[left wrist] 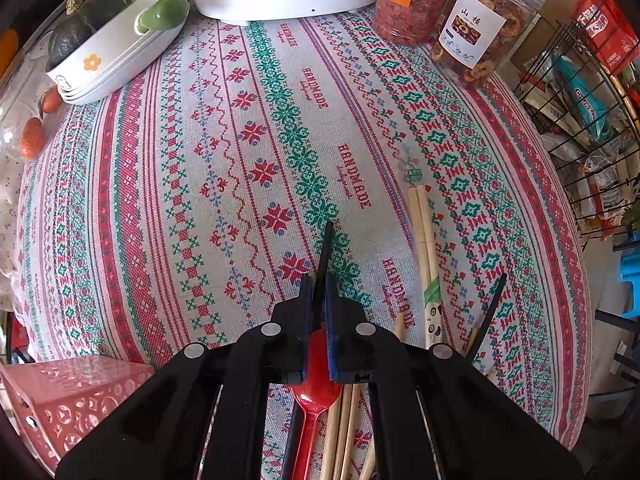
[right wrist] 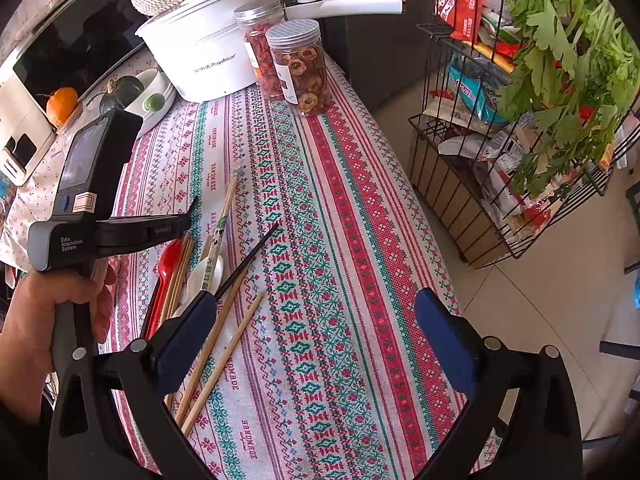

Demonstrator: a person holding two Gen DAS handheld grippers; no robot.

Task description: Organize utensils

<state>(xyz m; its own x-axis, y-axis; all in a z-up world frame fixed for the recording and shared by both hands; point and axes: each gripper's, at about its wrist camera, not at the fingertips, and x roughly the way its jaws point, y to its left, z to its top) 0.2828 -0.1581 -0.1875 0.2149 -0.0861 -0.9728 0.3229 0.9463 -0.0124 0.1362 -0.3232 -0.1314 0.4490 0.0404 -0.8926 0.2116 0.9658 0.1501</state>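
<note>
My left gripper (left wrist: pixel 319 280) is shut on a black chopstick (left wrist: pixel 325 248) whose tip sticks out forward above the patterned tablecloth. Below it lie a red plastic spoon (left wrist: pixel 310 412) and several bamboo chopsticks (left wrist: pixel 344 428). A paired bamboo chopstick set (left wrist: pixel 424 256) with a panda sleeve lies to the right, and another black chopstick (left wrist: pixel 490 312) beyond it. My right gripper (right wrist: pixel 316 324) is open and empty above the cloth. In the right wrist view the left gripper (right wrist: pixel 188 216) hovers over the pile: red spoon (right wrist: pixel 166 268), white spoon (right wrist: pixel 202 276), black chopstick (right wrist: pixel 250 258), bamboo chopsticks (right wrist: pixel 216 348).
A pink perforated holder (left wrist: pixel 68 392) stands at the near left. A white cooker (right wrist: pixel 200 52), two snack jars (right wrist: pixel 300 68), and stacked white dishes (left wrist: pixel 116 48) with a dark squash line the back. A black wire rack (right wrist: pixel 500 140) with packets and greens stands off the table's right edge.
</note>
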